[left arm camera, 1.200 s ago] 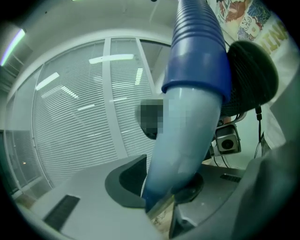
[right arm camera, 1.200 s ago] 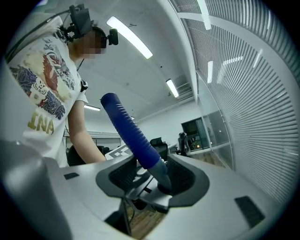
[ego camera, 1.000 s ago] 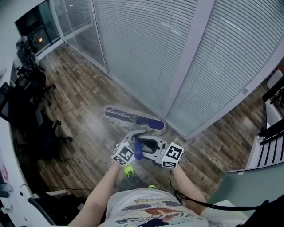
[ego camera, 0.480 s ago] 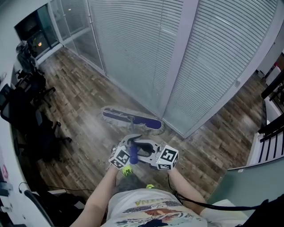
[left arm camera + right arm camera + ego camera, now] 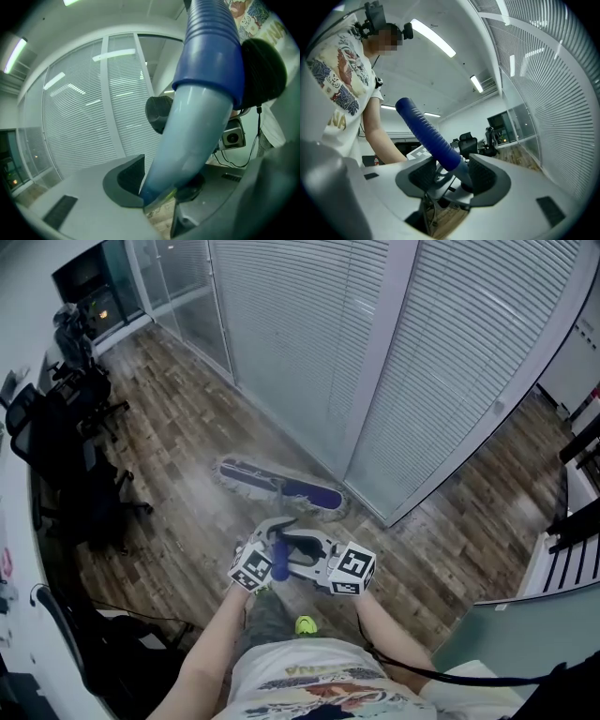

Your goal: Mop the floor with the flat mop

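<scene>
Head view: the flat mop head lies on the wooden floor, near its edge under the glass partition. Left gripper view: your left gripper pinches the mop handle, but its jaws are opening, so the handle may slip. Right gripper view: your right gripper clamps it.

mop handle cut off at top

The left gripper's jaws are opening around the mop handle. In the head view it and the right gripper have slid slightly left. A yellow-green shoe has seemingly stepped right, nearer the person.
</scene>
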### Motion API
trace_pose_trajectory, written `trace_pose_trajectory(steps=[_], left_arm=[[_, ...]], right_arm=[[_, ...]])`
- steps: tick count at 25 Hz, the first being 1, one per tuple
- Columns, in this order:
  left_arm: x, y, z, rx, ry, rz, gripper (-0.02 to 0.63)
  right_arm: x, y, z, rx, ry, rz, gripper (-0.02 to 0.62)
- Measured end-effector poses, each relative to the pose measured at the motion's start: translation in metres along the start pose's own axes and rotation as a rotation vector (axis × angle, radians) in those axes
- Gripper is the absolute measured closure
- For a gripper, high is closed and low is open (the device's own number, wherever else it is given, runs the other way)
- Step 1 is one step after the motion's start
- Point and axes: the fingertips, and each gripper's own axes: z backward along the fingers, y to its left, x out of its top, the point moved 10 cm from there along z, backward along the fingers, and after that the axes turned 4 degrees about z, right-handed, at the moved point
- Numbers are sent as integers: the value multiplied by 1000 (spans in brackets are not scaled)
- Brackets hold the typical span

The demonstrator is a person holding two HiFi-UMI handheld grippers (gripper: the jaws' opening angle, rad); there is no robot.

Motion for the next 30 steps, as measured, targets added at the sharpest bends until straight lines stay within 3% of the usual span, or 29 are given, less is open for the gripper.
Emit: trace_pose_trajectory(steps=[6,16,23,30], left_arm=[[27,-33,19,26,-34,38,519],[-5,-101,72,81,18,61,517],[-15,-168,145,138,-16,125,515],[-25,-277,222,169,-22,154,514]], right_arm=[[0,32,12,30,-8,-18,394],[-19,112,14,88,10,-35,391],[-32,204,2,120,28,-35,387],[-58,329,13,154,44,-53,380]])
